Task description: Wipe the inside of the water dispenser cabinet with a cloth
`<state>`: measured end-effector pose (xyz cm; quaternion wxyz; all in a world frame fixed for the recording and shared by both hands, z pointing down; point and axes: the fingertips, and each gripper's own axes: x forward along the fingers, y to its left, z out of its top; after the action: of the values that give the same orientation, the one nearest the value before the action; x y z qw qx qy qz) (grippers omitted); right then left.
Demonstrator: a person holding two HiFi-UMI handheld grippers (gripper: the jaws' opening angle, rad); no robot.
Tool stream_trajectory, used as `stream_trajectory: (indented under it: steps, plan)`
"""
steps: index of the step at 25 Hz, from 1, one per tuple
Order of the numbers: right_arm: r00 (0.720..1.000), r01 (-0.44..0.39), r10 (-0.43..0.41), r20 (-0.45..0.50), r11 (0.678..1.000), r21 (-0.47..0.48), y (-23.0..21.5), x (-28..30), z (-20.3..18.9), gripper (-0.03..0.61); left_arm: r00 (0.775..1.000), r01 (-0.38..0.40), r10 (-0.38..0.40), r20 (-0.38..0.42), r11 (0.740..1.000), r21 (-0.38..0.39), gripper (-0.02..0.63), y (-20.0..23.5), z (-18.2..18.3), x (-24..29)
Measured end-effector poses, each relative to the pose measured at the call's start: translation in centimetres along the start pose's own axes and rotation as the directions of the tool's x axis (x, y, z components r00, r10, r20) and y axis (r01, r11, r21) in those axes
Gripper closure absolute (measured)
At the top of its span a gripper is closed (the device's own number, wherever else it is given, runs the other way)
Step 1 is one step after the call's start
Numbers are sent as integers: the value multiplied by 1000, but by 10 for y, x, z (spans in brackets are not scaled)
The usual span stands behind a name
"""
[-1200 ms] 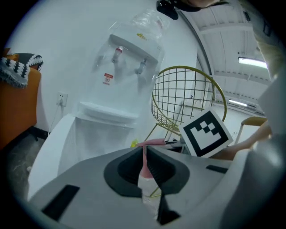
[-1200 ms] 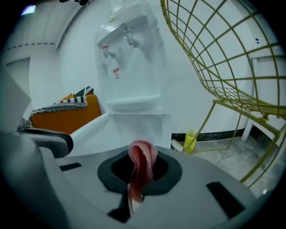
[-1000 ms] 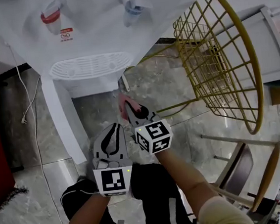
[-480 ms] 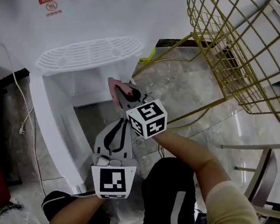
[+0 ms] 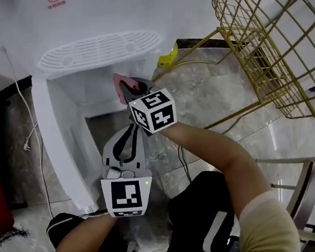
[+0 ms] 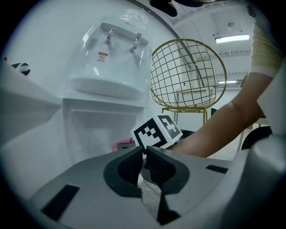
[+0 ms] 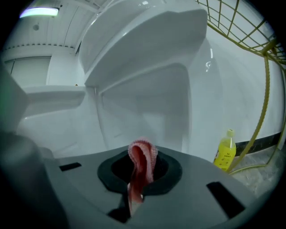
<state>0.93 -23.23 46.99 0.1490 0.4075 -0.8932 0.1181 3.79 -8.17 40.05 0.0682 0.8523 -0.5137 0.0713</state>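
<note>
The right claw (image 7: 142, 169) has only a narrow fold of the pink cloth (image 7: 143, 156) pinched between its jaws, and that is my worry. Dragged hard against a cabinet wall, so thin a hold could slip and leave the cloth behind. The hard jaw tips could also scrape the plastic instead of the fabric.

The jaws are clamped tight on that fold, with a loop of cloth standing past the tips and a tail hanging below. The claw is at the mouth of the open white cabinet (image 7: 147, 103) under the dispenser's drip tray (image 5: 99, 51), and the cloth seems not yet to touch any inner face.

The left claw (image 6: 145, 154) hangs lower, nearer the person, its jaws brought together on nothing. The open door (image 5: 65, 154) stands at the left. A yellow bottle (image 7: 225, 151) sits on the floor just right of the dispenser, near a gold wire chair (image 5: 261, 44); a wide swing of the elbow might knock it.
</note>
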Motion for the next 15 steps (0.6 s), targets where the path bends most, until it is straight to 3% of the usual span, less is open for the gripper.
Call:
stream_trajectory:
  steps: [8,15]
  plan:
    - [992,-37,36,124,999,9,13,30,18,551,1000,-28,28,3,999,-45,597,18,7,-4]
    - [991,-42,31,131,996,78,10,38,7,551,999,-40,41,15,997,-58,597,34,7,-12]
